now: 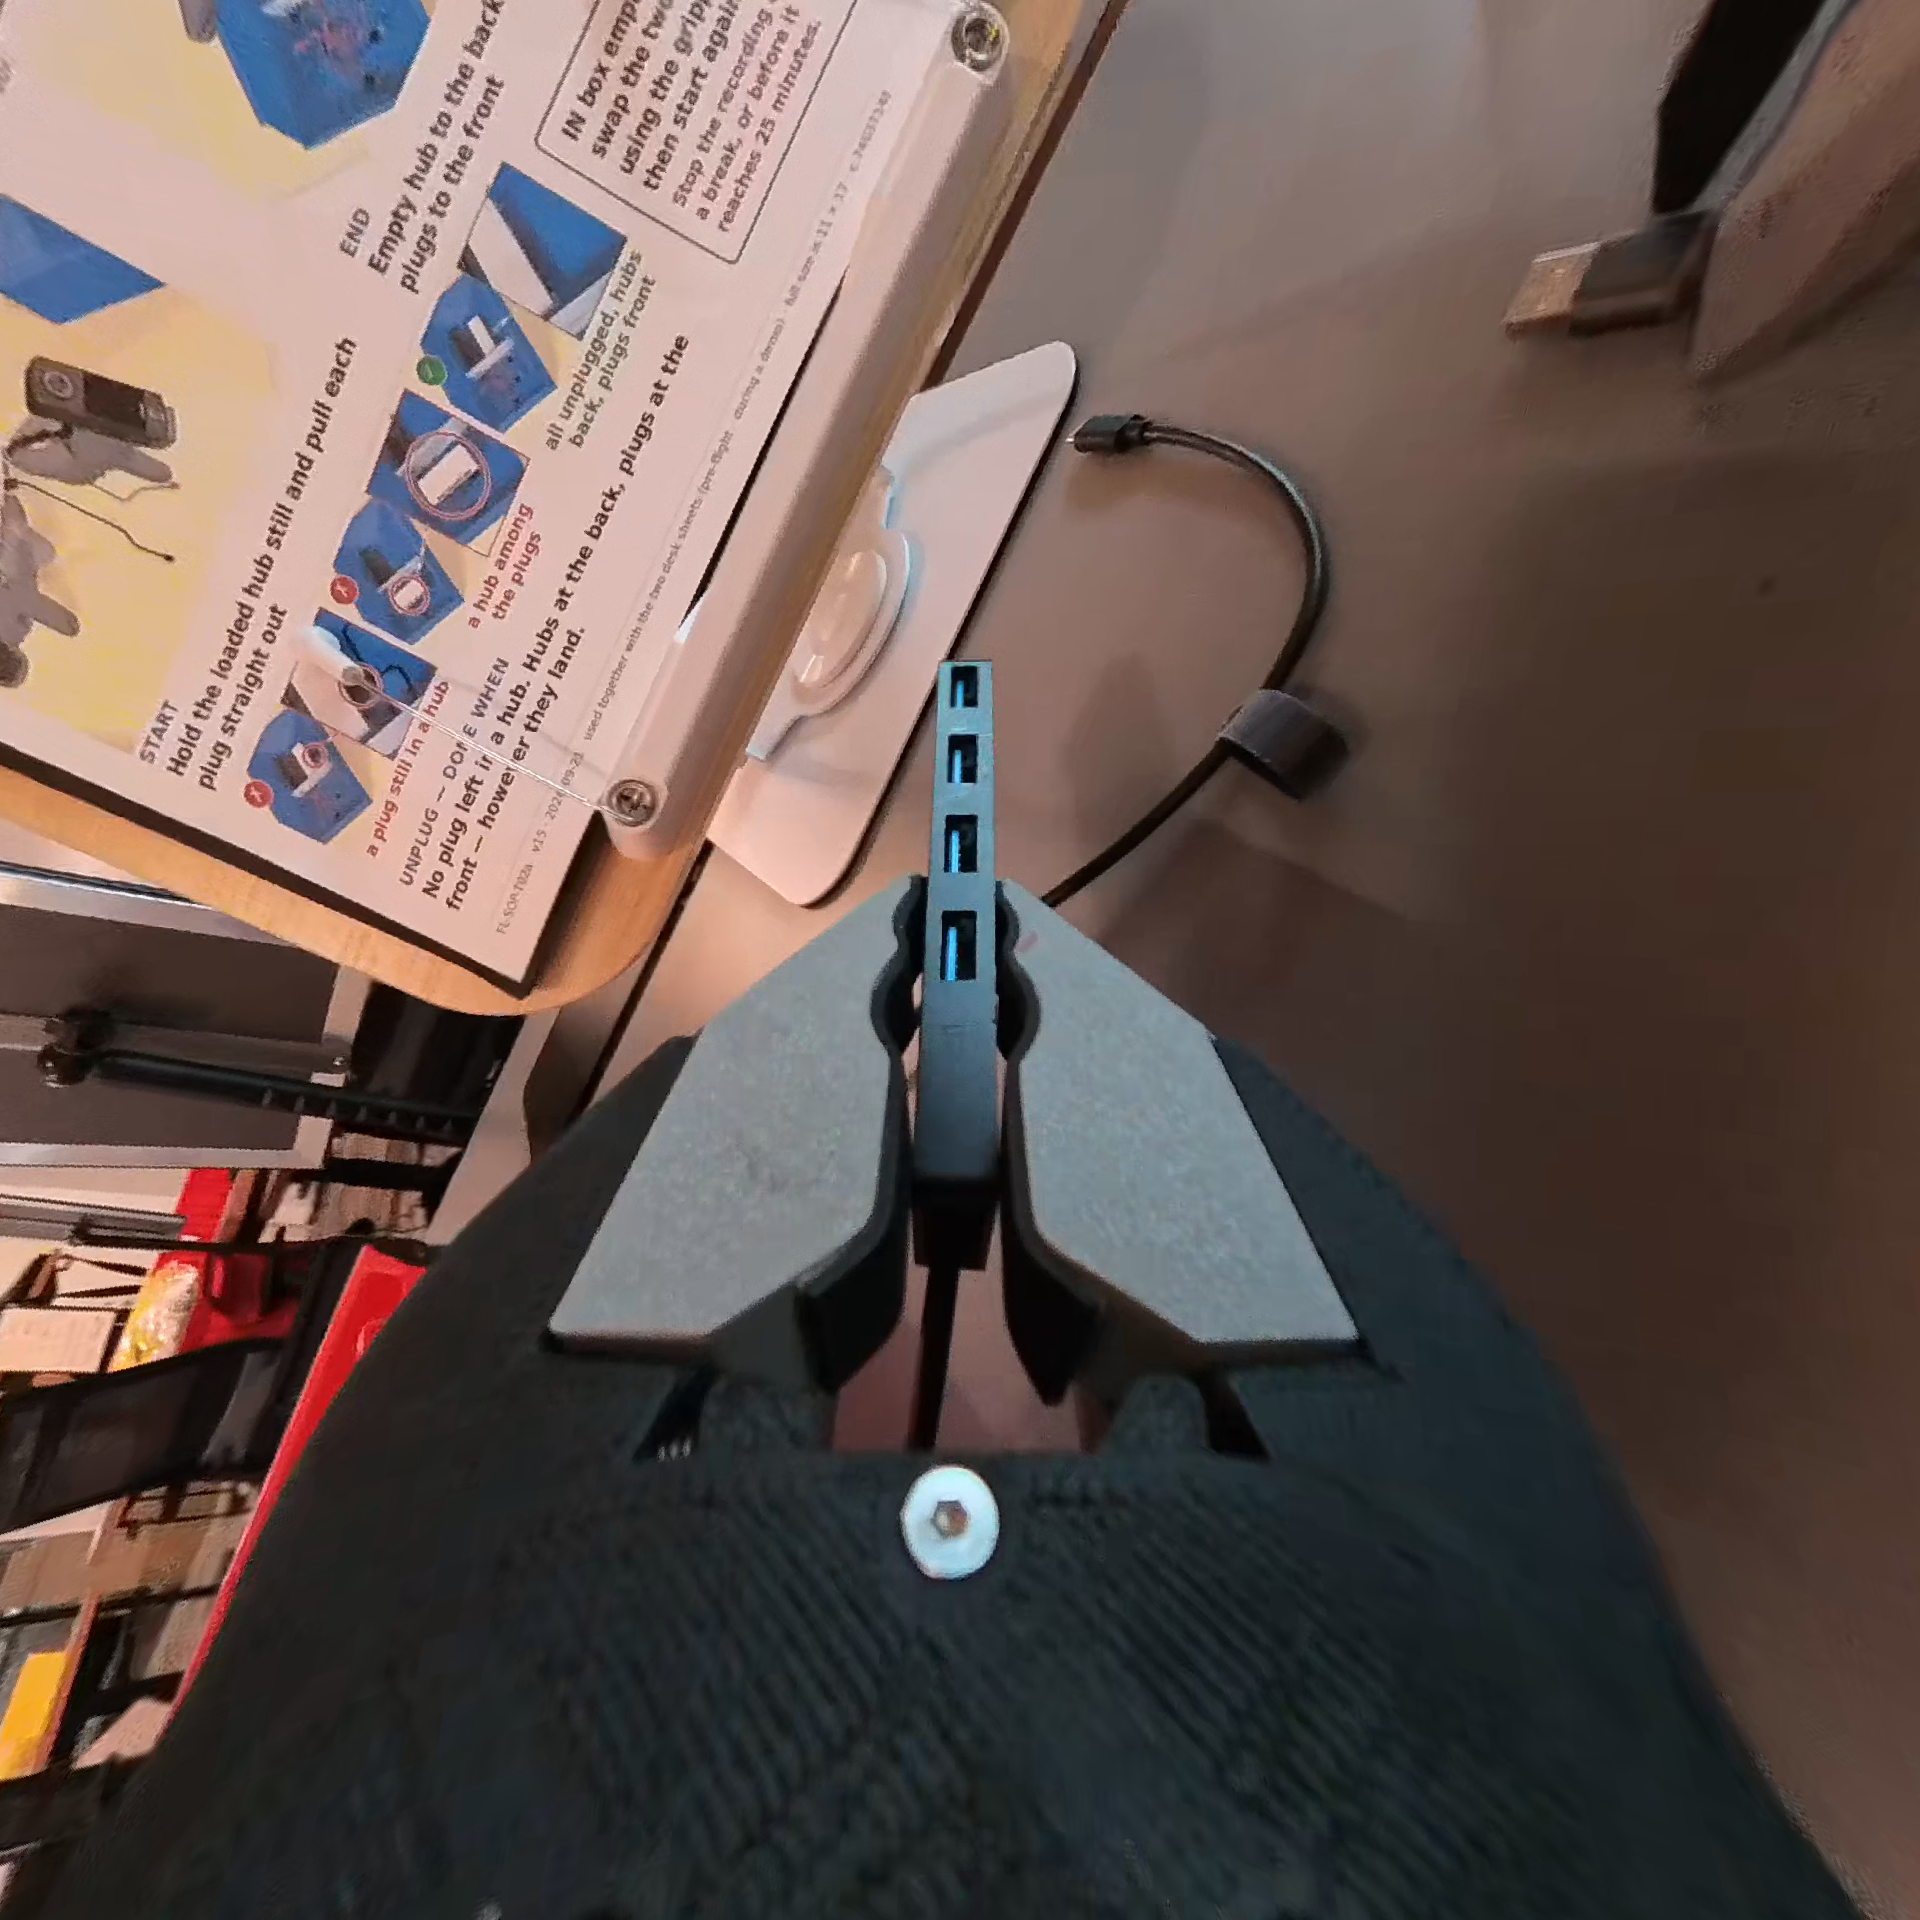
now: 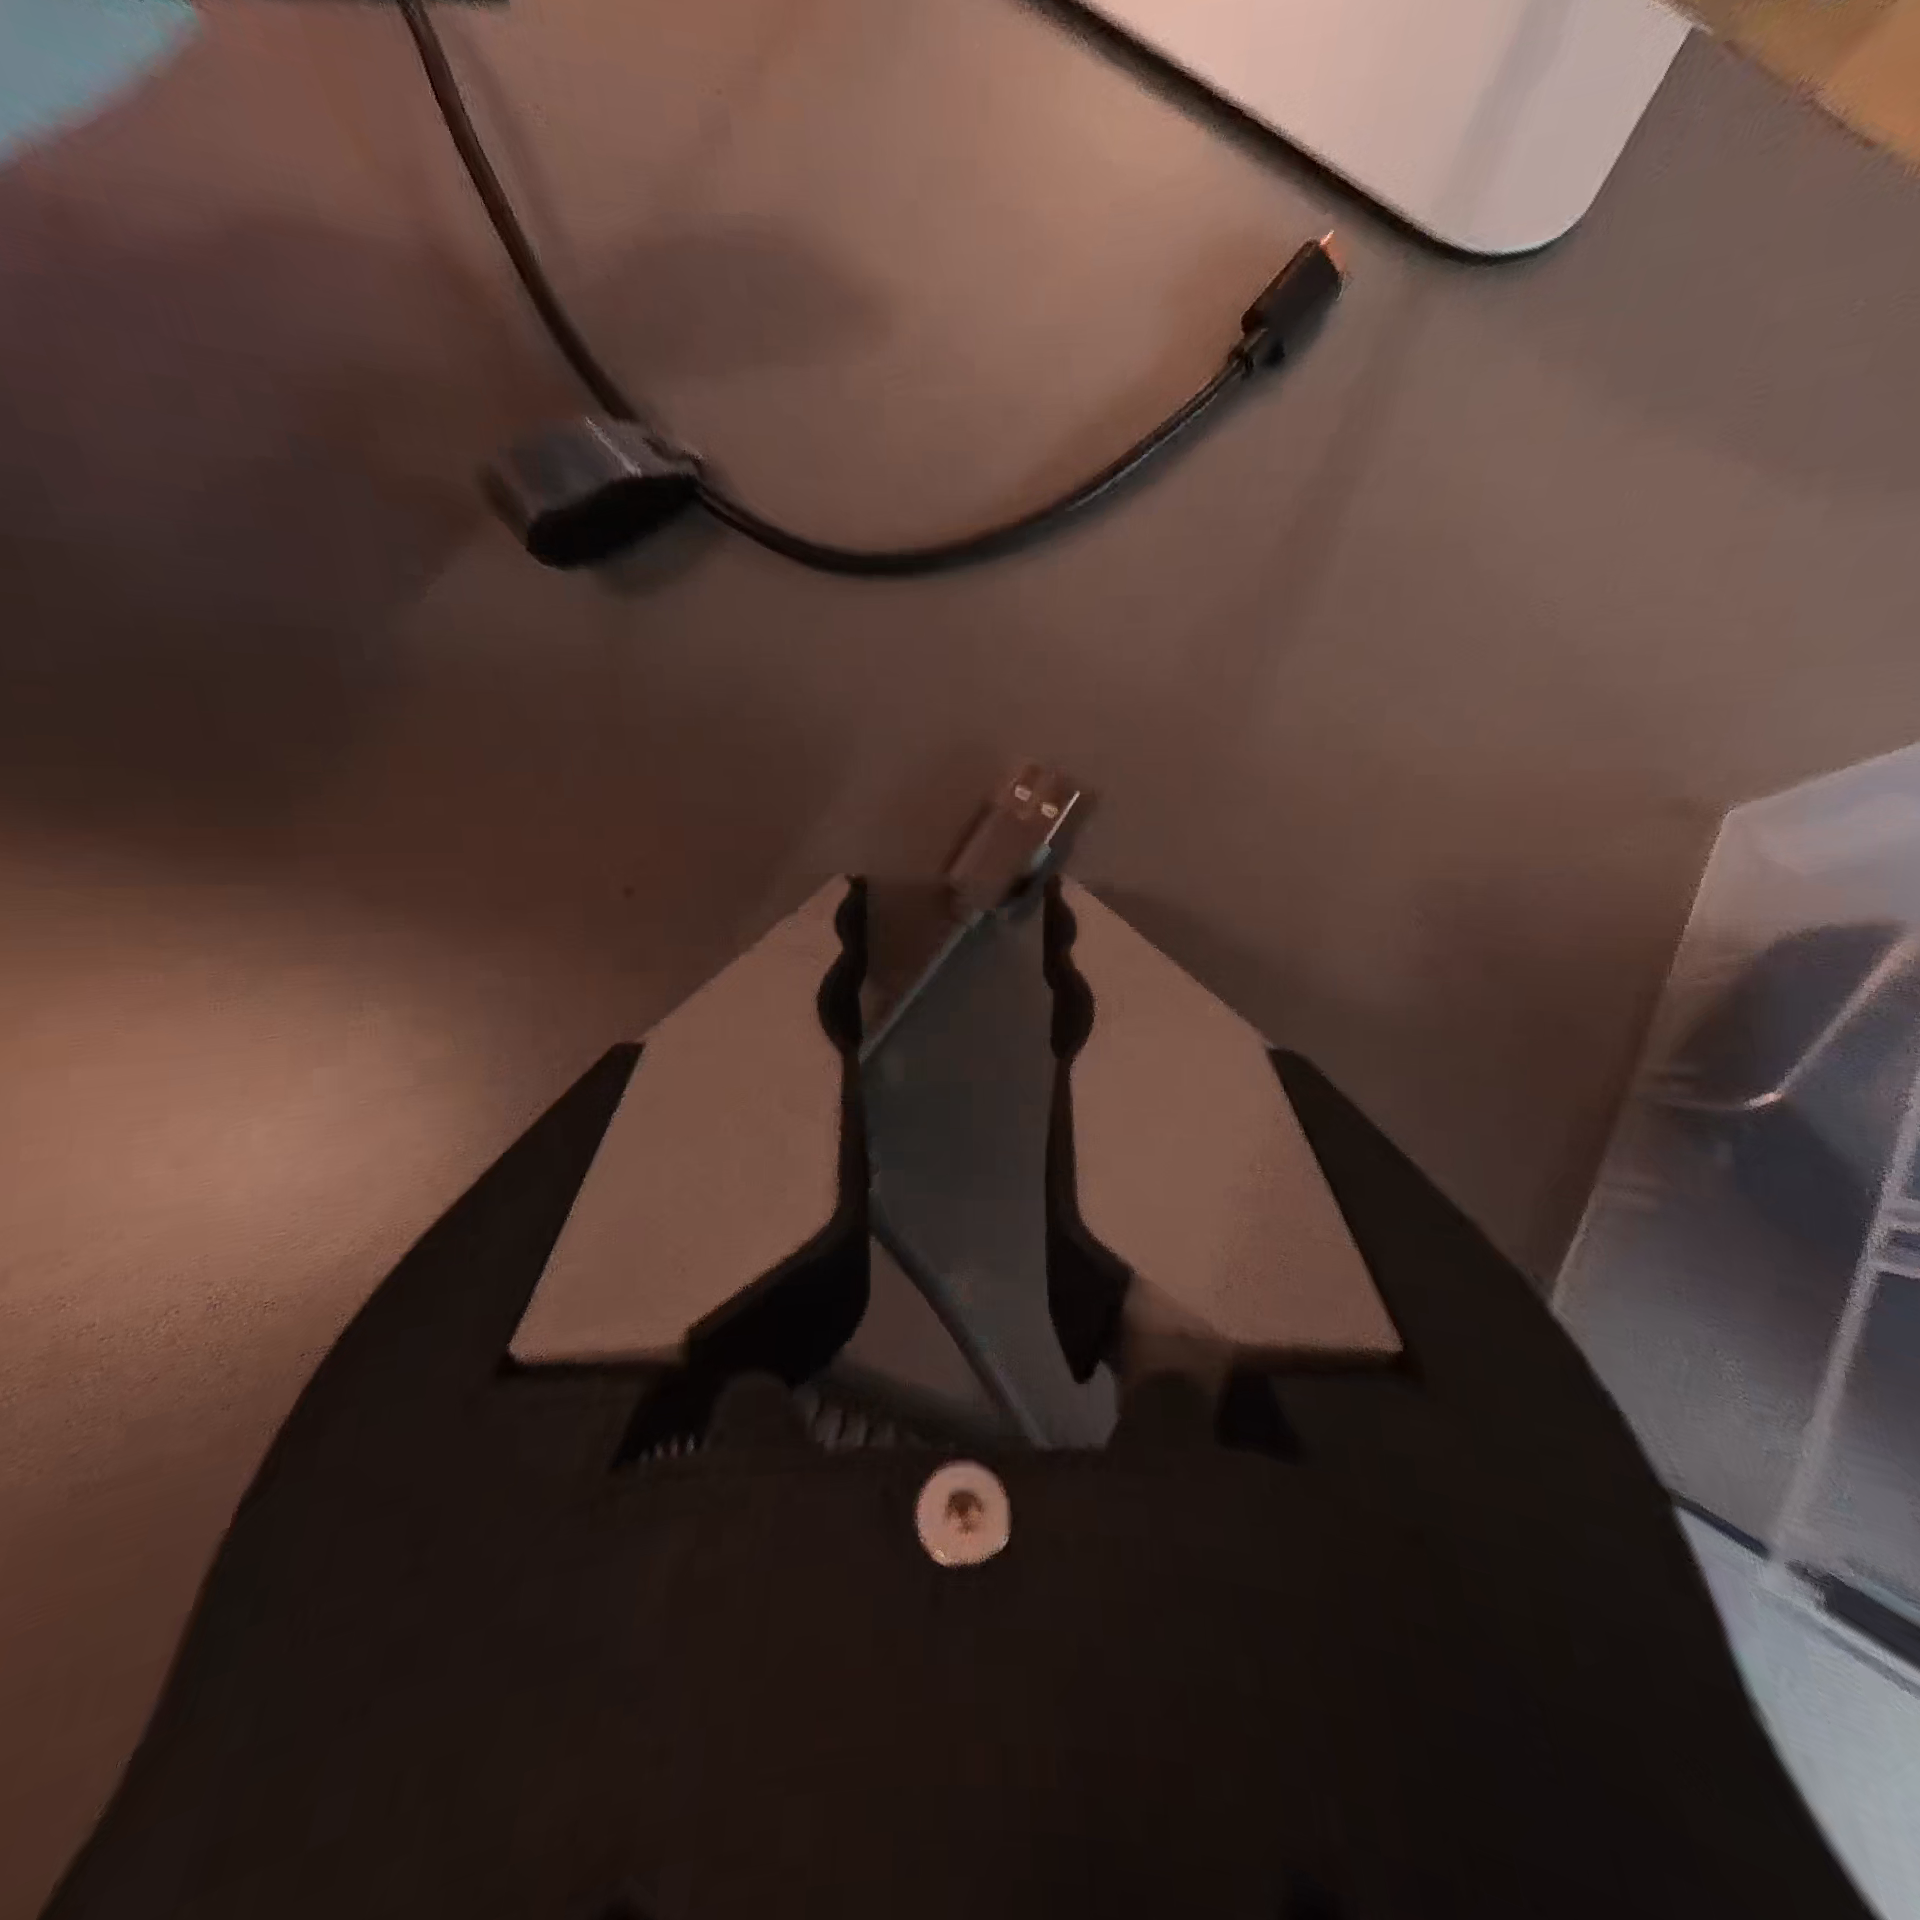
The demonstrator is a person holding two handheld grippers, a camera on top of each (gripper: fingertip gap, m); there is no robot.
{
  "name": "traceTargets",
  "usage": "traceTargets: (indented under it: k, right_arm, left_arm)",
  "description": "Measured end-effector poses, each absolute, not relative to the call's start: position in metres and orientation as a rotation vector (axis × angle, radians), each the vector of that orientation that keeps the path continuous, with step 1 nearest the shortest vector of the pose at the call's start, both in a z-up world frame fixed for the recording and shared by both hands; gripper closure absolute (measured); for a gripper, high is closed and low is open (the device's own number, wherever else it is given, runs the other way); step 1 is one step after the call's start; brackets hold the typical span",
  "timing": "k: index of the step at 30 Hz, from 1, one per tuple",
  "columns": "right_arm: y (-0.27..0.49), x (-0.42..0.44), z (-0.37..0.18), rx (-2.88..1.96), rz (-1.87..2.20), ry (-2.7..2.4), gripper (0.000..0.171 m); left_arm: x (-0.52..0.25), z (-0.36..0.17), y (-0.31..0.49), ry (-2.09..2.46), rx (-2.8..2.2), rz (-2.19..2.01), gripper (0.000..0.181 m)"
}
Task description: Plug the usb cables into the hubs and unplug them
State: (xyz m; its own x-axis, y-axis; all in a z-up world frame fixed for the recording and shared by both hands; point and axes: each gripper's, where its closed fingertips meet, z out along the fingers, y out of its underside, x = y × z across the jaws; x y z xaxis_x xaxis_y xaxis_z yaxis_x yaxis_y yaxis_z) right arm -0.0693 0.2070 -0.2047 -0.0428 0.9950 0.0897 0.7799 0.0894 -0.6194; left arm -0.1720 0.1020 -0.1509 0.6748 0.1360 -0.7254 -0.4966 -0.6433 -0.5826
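Left claw (image 1: 958, 940): clenched on a black USB hub (image 1: 961, 831), gripping its sides near the rear half; both fingers (image 1: 790, 1132) press against the body.
Hub: held edge-up along the claw's axis, front half sticking out past the fingertips, clear of the surface (image 1: 1507, 935). Four blue-lined ports face the left wrist camera in a row; all four look empty. A thin black lead runs from the hub's rear back between the fingers.
Right claw (image 2: 951, 894): grasping a USB plug (image 2: 1023, 831) by its grey body, which sits tilted between the fingers; the metal tip pokes out beyond the fingertips, angled up and to the right. The view is motion-blurred.
Right claw, seen from the left wrist view: blurred in the upper right corner, with the plug (image 1: 1558, 296) pointing left, well apart from the hub.
Loose cable (image 1: 1288, 582): black, lying curved on the surface beyond the hub, ending in a small free connector (image 1: 1112, 433); a dark clip (image 1: 1278, 732) sits on it. The same cable (image 2: 935, 540) and clip (image 2: 597, 488) show in the right wrist view, ahead of the held plug.
Instruction sheet (image 1: 343, 436): printed, with pictures, on a wooden board at the upper left, under a clear cover fixed with screws.
White stand base (image 1: 935, 582): flat on the surface, just beside the board.
Clear plastic box (image 2: 1787, 1195): at the right edge of the right wrist view; contents unclear.
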Motion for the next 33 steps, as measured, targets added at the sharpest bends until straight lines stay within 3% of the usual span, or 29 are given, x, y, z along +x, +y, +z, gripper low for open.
traceTargets:
  k: [5,11,16,33]
  right_arm:
    - [0.184,-0.080,-0.204,-1.604,0.751,-1.990,0.160]
    - [0.130,-0.071,-0.148,-1.051,1.203,-2.112,0.161]
    - [0.128,-0.050,-0.122,-0.829,1.379,-2.046,0.161]
    - [0.098,-0.026,-0.096,-0.291,1.330,-1.917,0.162]
  left_arm:
    - [-0.174,-0.156,0.103,0.326,-2.062,1.031,0.172]
    - [-0.166,-0.165,0.107,0.505,-2.049,1.176,0.172]
    - [-0.150,-0.144,0.113,0.674,-1.874,1.458,0.173]
    - [-0.127,-0.099,0.113,0.634,-1.646,1.624,0.173]
